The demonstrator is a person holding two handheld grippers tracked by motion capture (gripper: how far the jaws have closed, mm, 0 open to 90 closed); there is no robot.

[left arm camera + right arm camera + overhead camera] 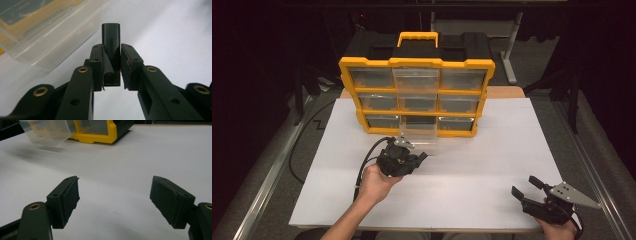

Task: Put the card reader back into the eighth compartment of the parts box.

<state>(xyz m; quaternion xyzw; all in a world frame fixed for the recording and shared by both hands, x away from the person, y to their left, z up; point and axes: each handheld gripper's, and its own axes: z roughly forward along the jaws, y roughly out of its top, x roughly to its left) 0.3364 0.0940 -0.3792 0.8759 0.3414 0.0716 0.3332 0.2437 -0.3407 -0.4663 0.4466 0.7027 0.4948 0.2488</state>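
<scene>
A yellow and black organizer (417,62) with clear drawers stands upright at the back of the white table (492,150). Its bottom middle drawer (421,136) is pulled out toward me. My left gripper (424,158) hovers just in front of that drawer. In the left gripper view it (111,53) is shut on a small black adapter (111,41) marked UGREEN, which sticks up past the fingertips, with the clear drawer (50,32) to its upper left. My right gripper (525,186) rests near the front right table edge, and its jaws (115,191) stand wide open with nothing between them.
The organizer (100,135) and its pulled-out drawer (47,131) show far off in the right gripper view. White tabletop (125,157) stretches between the two grippers. A cable (367,160) trails from the left gripper. Dark floor and table legs surround the table.
</scene>
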